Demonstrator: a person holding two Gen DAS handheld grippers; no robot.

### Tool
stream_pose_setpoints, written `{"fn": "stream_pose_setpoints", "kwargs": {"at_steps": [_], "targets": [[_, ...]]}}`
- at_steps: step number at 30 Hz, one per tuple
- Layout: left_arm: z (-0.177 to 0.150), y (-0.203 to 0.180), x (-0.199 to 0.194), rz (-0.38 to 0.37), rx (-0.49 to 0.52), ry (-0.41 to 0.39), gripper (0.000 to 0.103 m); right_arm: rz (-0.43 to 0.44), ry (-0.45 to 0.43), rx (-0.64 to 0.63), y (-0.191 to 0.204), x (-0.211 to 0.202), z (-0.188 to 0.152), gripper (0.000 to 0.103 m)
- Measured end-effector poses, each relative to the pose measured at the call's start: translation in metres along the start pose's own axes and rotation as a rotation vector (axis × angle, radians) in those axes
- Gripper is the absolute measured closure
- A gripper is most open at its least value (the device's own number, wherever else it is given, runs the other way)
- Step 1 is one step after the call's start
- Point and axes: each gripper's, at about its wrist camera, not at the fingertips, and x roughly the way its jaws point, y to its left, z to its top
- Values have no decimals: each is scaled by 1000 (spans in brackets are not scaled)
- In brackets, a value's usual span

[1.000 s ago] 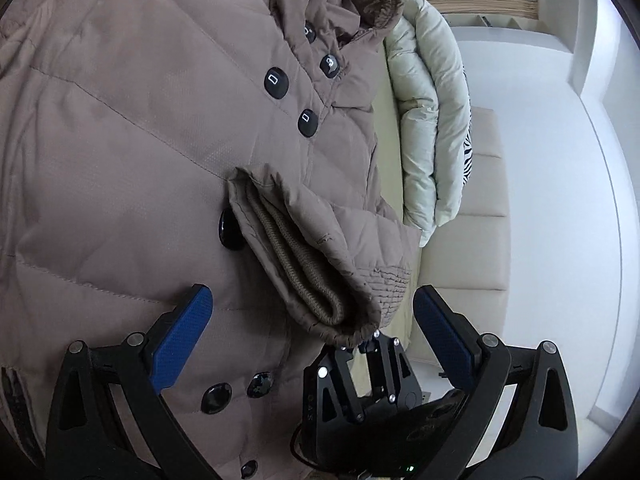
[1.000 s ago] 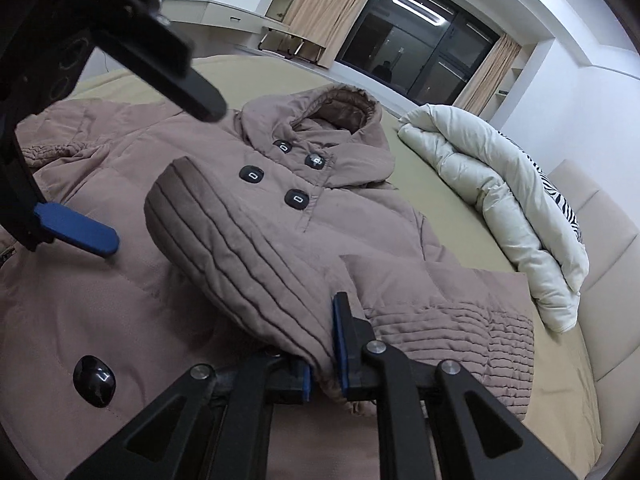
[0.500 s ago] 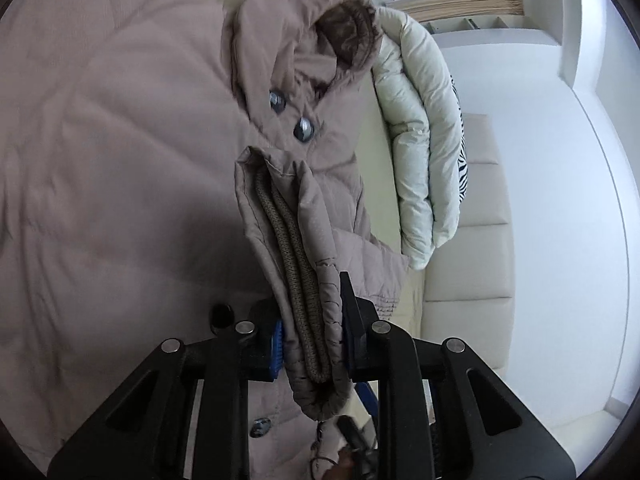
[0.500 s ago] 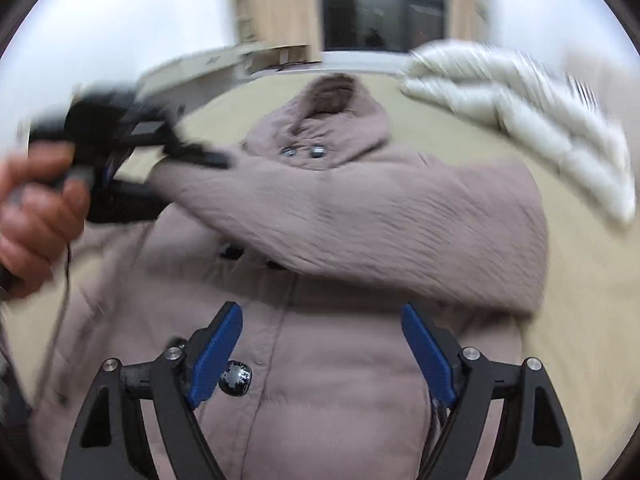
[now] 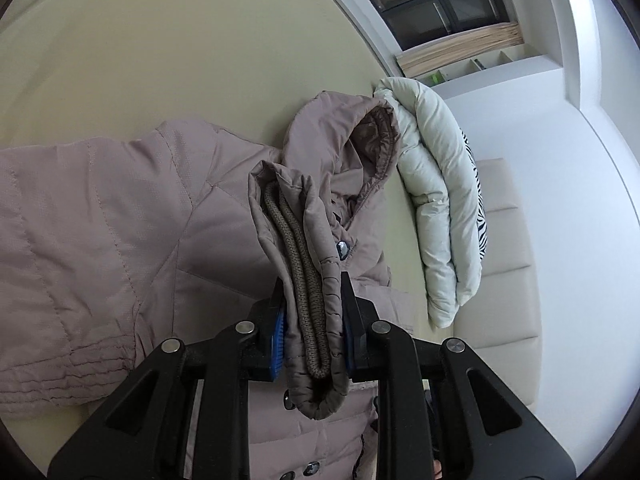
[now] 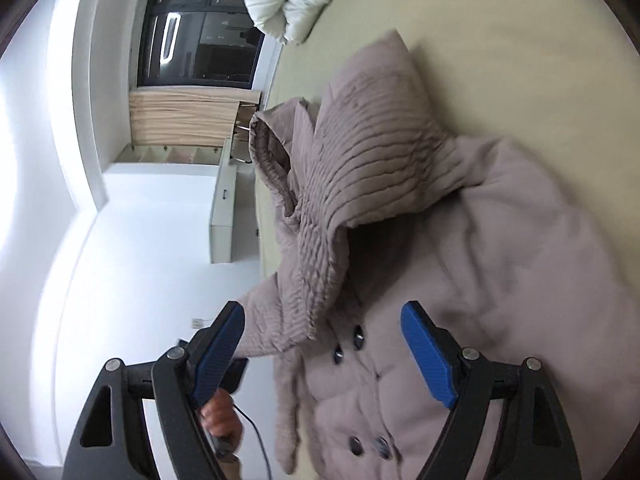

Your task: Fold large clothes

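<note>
A taupe padded coat (image 5: 100,220) lies front-up on the bed, its hood (image 5: 360,140) toward the pillows. My left gripper (image 5: 312,312) is shut on a sleeve cuff (image 5: 308,264) with a knitted inner band and holds it raised above the coat. In the right wrist view the lifted, ribbed sleeve (image 6: 340,184) arches over the coat's (image 6: 500,280) buttoned front. My right gripper (image 6: 322,308) stands open just short of it, its blue pads (image 6: 218,352) wide apart with nothing pressed between them. A person's hand (image 6: 220,420) shows below the left pad.
A folded pale quilt (image 5: 436,216) and a zebra-print pillow (image 5: 480,216) lie against the padded headboard (image 5: 504,280). Olive bedsheet (image 5: 160,60) spreads beyond the coat. A white cabinet (image 6: 224,216) and a dark window (image 6: 200,40) stand past the bed's edge.
My left gripper closed on the cuff and lifted it toward the hood. My right gripper let go of the sleeve, opened wide, rolled over and swung off to the side.
</note>
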Motion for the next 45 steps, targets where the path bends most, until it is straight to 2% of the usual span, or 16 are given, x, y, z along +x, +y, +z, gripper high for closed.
{"fn": "stream_pose_setpoints", "kwargs": {"at_steps": [2,4,6,9,12,16,17,21,24,27,30,33,36,40,42,45], "targets": [[1,5,-3,1,-5,-3,83,9,-34,50,-4,17,8,19],[0,10,-3,4,-14,-13,83,56,-48,104,-6,28,22,19],[-1,15,-6,2,-31,-35,83,49,-106,105,-1,32,35,19],[2,22,-12,-3,-50,-62,83,55,-182,161,-3,22,48,20],[1,28,-9,13,-50,-54,83,55,-257,159,1,2,59,20],[-9,36,5,31,-59,-32,85,20,-317,186,-12,-19,80,28],[-11,38,7,33,-63,-32,87,-8,-314,194,-17,-21,83,28],[-12,44,10,51,-61,-31,87,-33,-294,169,-27,-37,84,28],[-13,41,6,69,-44,-45,87,-41,-284,149,-20,-44,79,21],[-22,19,0,100,47,-65,87,-56,-208,135,-14,-42,71,20],[-33,-3,12,130,159,-39,86,-97,-183,21,3,-53,46,20],[-46,-12,35,158,220,16,86,-81,-215,-52,27,-67,47,20],[-53,-4,59,199,217,47,86,-85,-285,-105,45,-79,61,20],[-55,14,69,238,207,35,86,-76,-224,-146,57,-56,86,20],[-53,17,70,274,230,22,86,-90,-174,-153,49,-34,92,18],[-51,21,77,353,285,18,87,-214,-133,-101,16,10,111,18]]}}
